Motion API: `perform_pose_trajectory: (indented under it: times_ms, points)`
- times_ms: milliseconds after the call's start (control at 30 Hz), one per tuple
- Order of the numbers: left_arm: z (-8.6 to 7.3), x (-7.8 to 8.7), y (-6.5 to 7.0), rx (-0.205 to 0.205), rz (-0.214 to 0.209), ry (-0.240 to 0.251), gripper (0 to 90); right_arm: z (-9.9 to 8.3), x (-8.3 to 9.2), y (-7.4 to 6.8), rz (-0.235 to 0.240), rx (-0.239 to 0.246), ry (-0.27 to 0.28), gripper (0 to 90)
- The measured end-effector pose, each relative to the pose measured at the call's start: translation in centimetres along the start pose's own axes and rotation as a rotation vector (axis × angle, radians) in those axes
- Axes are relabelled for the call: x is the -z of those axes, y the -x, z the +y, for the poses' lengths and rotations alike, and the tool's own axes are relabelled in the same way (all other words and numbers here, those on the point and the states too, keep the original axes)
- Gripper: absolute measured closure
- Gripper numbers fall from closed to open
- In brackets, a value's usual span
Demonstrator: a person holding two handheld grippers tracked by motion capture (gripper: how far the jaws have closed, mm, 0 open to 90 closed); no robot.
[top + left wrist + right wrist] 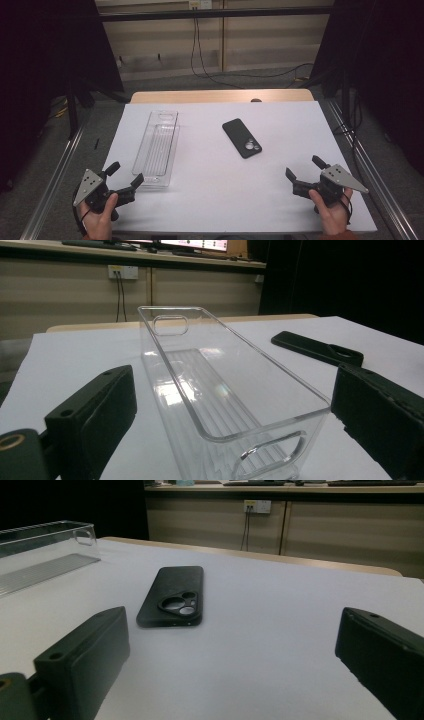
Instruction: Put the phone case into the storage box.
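A: Left gripper (124, 176) status?
B: Jaws spread wide, nothing pinched. Near end of the long clear plastic bin (156, 148) sits just ahead, its end wall between the jaws in the left gripper view, untouched.
A: Right gripper (303, 173)?
B: Spread too, empty. Black smartphone (242, 137) lies camera-side up mid-sheet on the white table cover (280, 125), well apart from both.

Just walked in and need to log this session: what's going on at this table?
A person holds a two-jaw claw in each hand over a white table. The left claw is open, its jaws either side of the near end of an empty clear plastic bin, not gripping it. The right claw is also open and points toward a black phone that lies camera side up in the middle of the table, well short of it. Nothing is held yet.
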State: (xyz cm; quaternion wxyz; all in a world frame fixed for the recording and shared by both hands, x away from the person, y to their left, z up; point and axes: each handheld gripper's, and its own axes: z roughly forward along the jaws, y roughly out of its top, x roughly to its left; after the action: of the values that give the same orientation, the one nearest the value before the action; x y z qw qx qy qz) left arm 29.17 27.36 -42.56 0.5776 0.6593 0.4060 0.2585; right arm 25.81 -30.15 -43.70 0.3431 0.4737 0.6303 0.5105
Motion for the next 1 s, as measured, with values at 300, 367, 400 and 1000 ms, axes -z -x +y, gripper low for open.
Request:
perform_pose_trajectory:
  times_ms: [300,367,400,1000]
  points:
    - [0.0,-0.5,0.3,-0.014,-0.012,-0.013,4.4,0.3,-0.9,-0.6,0.034,0.019,-0.011,0.3]
    - [0.0,-0.5,0.3,-0.016,-0.015,-0.015,4.4,0.3,-1.1,-0.7,0.041,0.022,-0.014,0.3]
    - [0.0,-0.5,0.3,-0.020,-0.014,-0.012,4.4,0.4,-1.2,-0.7,0.045,0.020,-0.011,0.3]
    - [0.0,-0.2,0.2,-0.003,-0.013,0.001,3.9,1.7,-4.3,-1.8,0.088,0.030,-0.004,0.7]
